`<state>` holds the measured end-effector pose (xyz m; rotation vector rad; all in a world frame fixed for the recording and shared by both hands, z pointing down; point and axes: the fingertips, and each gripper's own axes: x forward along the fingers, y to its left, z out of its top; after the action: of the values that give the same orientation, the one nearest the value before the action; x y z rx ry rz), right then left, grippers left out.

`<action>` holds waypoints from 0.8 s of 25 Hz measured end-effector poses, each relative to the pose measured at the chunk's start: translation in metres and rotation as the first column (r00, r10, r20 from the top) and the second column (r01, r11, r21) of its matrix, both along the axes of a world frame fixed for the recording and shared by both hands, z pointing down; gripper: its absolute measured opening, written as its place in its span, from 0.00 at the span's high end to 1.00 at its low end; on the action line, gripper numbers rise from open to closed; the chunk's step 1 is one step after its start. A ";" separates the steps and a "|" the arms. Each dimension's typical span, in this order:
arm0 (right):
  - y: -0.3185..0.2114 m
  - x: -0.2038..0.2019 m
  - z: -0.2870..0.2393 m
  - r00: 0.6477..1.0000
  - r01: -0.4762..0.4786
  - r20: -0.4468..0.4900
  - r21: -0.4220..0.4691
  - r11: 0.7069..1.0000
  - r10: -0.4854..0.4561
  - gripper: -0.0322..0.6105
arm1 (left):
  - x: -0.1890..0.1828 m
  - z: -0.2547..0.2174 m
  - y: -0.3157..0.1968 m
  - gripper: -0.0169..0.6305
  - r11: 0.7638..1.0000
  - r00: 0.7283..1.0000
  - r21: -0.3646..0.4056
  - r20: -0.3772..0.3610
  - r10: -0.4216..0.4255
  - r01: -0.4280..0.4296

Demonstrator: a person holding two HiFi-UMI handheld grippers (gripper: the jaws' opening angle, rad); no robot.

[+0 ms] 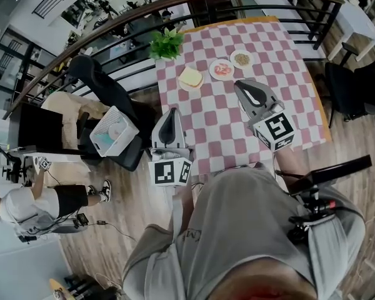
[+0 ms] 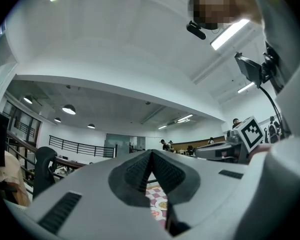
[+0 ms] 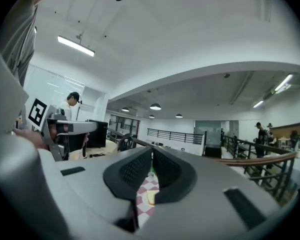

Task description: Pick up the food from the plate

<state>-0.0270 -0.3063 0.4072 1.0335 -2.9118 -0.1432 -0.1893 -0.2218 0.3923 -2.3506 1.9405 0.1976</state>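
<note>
green plant [image 1: 167,43] on checkered table [image 1: 220,120], black office chair [image 1: 107,87], curved railing [image 1: 112,25], wooden floor [image 1: 103,245]

Ahead of your jaws stands a checkered table [image 1: 212,117] on wooden floor [image 1: 94,255]. Beyond it runs a curved railing [image 1: 131,17], and to their left stands a black chair [image 1: 106,83].

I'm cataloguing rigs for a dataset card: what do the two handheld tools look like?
The left tool and right tool are pale grey wedge-shaped shells tapering to dark ribbed pads. Each carries a white cube with black square markers. The person wears a grey top.
</note>
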 end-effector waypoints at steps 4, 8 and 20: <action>-0.005 0.007 0.003 1.000 -0.018 0.005 -0.017 1.000 0.018 0.93 | -0.002 0.002 0.003 0.96 1.000 1.000 -0.008 -0.003 -0.012 0.012; -0.010 0.011 0.008 0.999 -0.035 0.000 -0.037 0.999 0.035 0.93 | -0.005 0.003 0.007 0.96 1.000 1.000 -0.009 -0.001 -0.024 0.024; -0.009 0.009 0.015 0.999 -0.044 -0.002 -0.045 0.998 0.044 0.93 | -0.005 0.015 0.005 0.96 1.000 1.000 -0.015 -0.020 0.010 -0.010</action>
<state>-0.0182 -0.3154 0.4222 1.0887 -2.8746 -0.0755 -0.1941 -0.2169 0.4071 -2.3770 1.9460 0.2086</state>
